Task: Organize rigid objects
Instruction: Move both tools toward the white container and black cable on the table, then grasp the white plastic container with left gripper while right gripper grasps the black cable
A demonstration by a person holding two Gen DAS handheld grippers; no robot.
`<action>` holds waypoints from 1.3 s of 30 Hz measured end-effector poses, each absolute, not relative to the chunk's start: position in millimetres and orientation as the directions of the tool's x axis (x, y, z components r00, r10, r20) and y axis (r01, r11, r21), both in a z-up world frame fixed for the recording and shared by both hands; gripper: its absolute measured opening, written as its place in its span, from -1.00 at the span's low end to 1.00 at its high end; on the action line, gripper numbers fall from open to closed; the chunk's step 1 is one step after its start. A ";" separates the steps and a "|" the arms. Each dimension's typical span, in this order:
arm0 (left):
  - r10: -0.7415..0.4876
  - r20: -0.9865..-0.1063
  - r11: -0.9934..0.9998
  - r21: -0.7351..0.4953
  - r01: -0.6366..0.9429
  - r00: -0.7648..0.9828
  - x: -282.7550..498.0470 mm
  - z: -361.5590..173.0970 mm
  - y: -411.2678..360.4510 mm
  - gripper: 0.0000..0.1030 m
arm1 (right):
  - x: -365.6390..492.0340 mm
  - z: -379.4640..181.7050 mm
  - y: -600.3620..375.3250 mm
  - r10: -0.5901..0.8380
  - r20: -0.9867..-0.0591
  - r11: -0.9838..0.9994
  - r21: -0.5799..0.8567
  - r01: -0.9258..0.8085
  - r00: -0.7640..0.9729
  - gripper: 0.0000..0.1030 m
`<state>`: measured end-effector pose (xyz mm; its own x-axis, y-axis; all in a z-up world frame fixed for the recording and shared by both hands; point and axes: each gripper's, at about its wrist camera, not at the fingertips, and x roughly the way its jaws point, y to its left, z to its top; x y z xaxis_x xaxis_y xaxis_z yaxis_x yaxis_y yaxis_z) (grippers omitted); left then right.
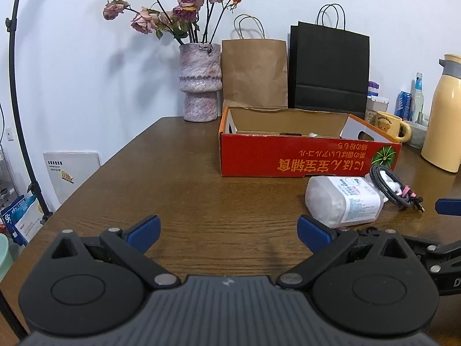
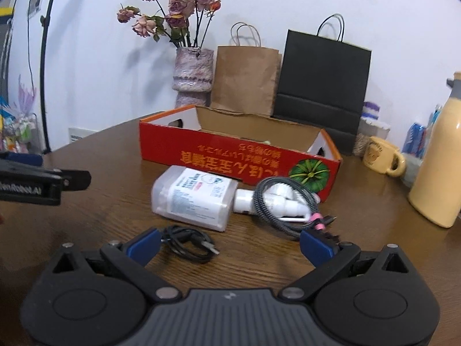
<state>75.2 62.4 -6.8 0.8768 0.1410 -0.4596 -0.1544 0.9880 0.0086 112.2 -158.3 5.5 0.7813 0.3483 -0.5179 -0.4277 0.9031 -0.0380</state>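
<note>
A red cardboard box (image 1: pixel 305 155) (image 2: pixel 230 155) stands open on the wooden table, with something small and green just showing inside. In front of it lies a white pump bottle (image 1: pixel 343 200) (image 2: pixel 196 196) on its side. A braided cable coil (image 1: pixel 394 189) (image 2: pixel 276 201) with a pink tie rests over the bottle's pump end. A small black cable (image 2: pixel 188 243) lies just ahead of my right gripper (image 2: pixel 229 245), which is open and empty. My left gripper (image 1: pixel 229 232) is open too, over bare table left of the bottle.
A vase of dried roses (image 1: pixel 200 83), a brown paper bag (image 1: pixel 255 72) and a black bag (image 1: pixel 330 69) stand behind the box. A yellow mug (image 1: pixel 389 124), a cream flask (image 1: pixel 445 115) and bottles crowd the right. The table's left edge (image 1: pixel 95 178) drops off by a lamp pole.
</note>
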 end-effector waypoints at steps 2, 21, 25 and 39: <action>0.146 -0.461 0.987 0.005 -0.161 0.875 76.1 -9.5 63.9 1.00 | 114.4 4.8 -156.9 0.369 -0.524 0.899 -0.010 -0.439 0.767 1.00; 0.119 -0.478 0.984 -0.060 -0.168 0.870 79.5 -16.0 74.2 1.00 | 146.6 -17.7 -124.0 0.375 -0.632 0.893 0.049 -0.448 0.678 0.35; 0.123 -0.480 0.983 -0.058 -0.172 0.869 80.2 -16.7 73.8 1.00 | 143.2 -16.4 -122.2 0.374 -0.625 0.888 0.028 -0.459 0.686 0.09; 0.159 -0.500 0.979 -0.029 -0.200 0.852 85.6 -15.5 69.9 1.00 | 128.2 -4.8 -136.0 0.404 -0.563 0.877 0.013 -0.480 0.721 0.01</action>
